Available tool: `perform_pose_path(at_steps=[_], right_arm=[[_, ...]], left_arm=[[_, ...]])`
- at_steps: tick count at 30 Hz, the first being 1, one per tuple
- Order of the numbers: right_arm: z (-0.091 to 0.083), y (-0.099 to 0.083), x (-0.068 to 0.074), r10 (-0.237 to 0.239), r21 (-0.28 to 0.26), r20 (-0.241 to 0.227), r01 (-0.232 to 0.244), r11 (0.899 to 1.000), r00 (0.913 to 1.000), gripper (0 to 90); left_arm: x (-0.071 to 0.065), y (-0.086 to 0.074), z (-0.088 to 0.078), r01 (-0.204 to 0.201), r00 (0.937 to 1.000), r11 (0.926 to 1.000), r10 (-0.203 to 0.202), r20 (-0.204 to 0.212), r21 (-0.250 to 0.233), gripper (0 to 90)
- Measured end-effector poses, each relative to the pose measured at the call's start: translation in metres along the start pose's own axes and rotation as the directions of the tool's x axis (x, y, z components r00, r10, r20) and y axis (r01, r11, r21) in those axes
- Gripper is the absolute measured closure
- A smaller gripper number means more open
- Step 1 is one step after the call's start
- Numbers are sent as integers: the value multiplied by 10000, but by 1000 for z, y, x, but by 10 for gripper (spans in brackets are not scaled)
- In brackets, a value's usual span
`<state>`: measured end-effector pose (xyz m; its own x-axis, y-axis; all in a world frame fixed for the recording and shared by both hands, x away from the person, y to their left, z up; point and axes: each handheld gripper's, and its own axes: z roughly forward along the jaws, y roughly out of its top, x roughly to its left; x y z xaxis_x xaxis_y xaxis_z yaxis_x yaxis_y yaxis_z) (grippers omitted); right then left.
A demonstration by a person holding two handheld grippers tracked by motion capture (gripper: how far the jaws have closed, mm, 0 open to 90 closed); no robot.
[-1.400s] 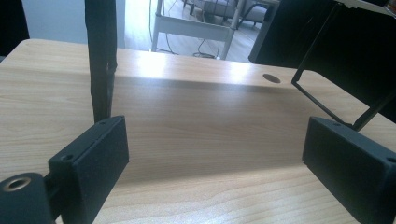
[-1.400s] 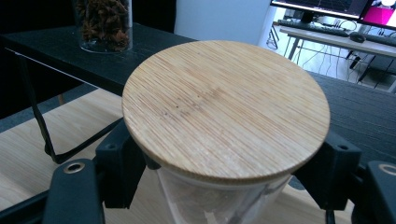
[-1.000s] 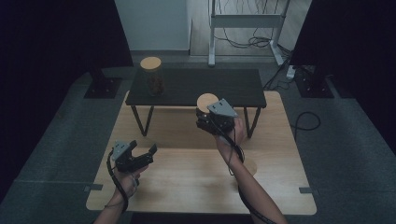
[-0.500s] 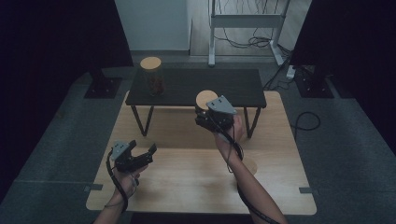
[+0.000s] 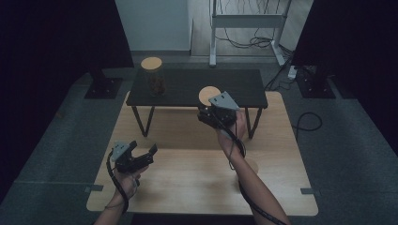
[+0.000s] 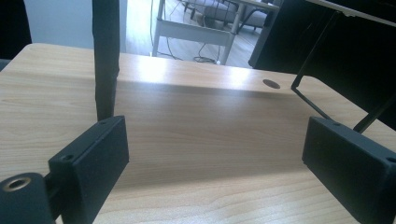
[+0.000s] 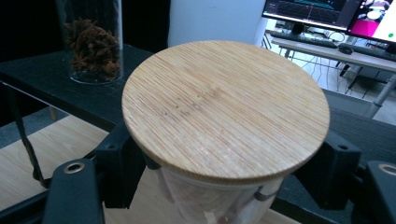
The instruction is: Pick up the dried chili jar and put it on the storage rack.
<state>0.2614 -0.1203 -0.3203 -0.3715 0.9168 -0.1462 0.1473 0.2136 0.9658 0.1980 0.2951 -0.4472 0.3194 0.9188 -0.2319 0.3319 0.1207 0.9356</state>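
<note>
The right gripper point(image 5: 212, 114) is clamped on a glass jar point(image 7: 205, 196) just below its round bamboo lid point(image 7: 226, 107), holding it upright and raised at the near edge of the low black shelf point(image 5: 187, 89). The right forearm stretches forward across the wooden worktop point(image 5: 187, 187), wrist bent up. The left gripper point(image 5: 133, 157) hovers low over the worktop's near left part, jaws spread wide with nothing between them. A second jar point(image 5: 155, 77) of dark spice stands on the shelf's left end.
</note>
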Motion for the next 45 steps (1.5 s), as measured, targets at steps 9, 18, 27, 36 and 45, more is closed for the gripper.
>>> perform_pose_path(at_steps=[9,18,27,36,45], right_arm=[[2,5,-2,-129,50,178,128,9999,9998,256],[4,11,-3,-304,49,307,303,9995,9991,256],[11,16,-6,-323,35,517,321,9995,9981,256],[20,16,-6,-333,114,579,327,9994,9978,256],[27,18,-7,-331,159,618,321,9994,9975,256]], left_arm=[[1,0,0,16,10000,10000,-16,-1,-6,68],[1,0,-1,29,10000,10000,-29,5,-23,68],[2,0,-1,48,10000,10000,-48,-9,-30,68],[2,0,-1,49,10000,10000,-49,-24,-8,68],[3,1,-2,96,9999,9999,-97,-42,-60,68]])
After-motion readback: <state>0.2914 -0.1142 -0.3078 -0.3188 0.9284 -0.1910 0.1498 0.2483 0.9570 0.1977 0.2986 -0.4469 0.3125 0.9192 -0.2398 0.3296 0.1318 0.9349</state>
